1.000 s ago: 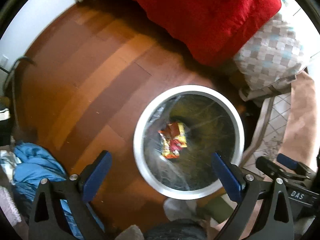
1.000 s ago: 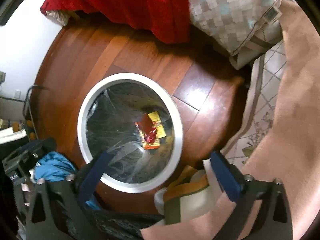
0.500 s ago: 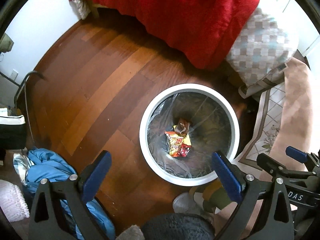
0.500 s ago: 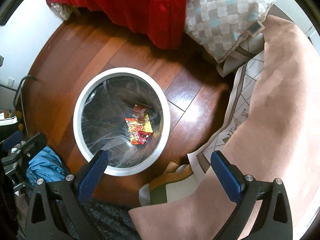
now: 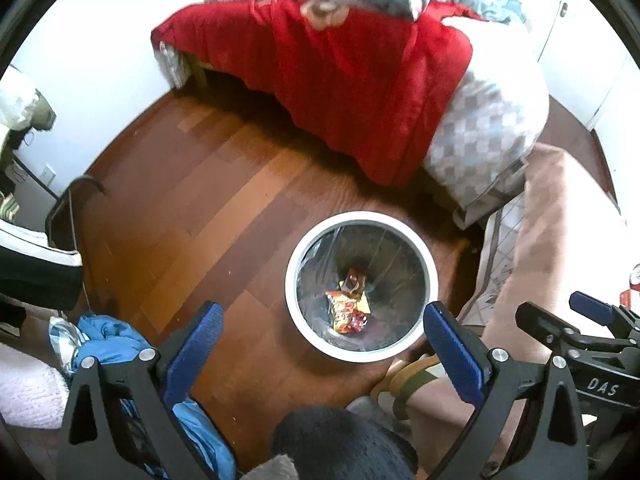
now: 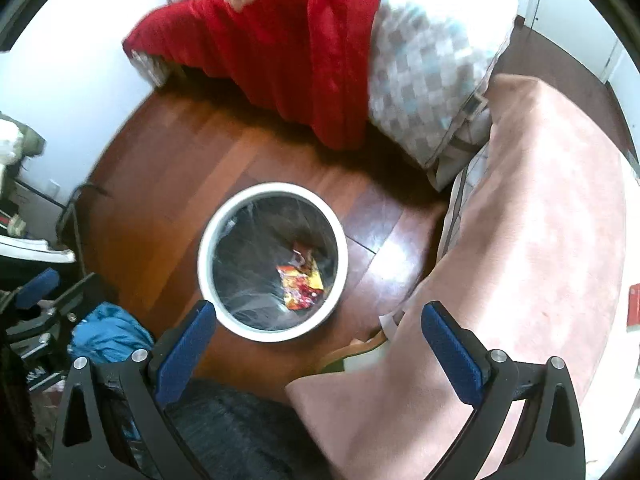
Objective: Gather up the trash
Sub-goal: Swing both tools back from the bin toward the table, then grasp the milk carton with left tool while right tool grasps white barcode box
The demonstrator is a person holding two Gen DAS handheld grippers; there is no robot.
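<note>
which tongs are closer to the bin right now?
Left, marginally. Left tongs hang open with the bin framed between their fingers; right tongs are open, bin toward their left finger, partly over the pink rug.

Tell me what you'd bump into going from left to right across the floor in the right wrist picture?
Blue clothes → white trash bin with snack wrappers inside → shiny bare wood floor → pink rug.
</note>
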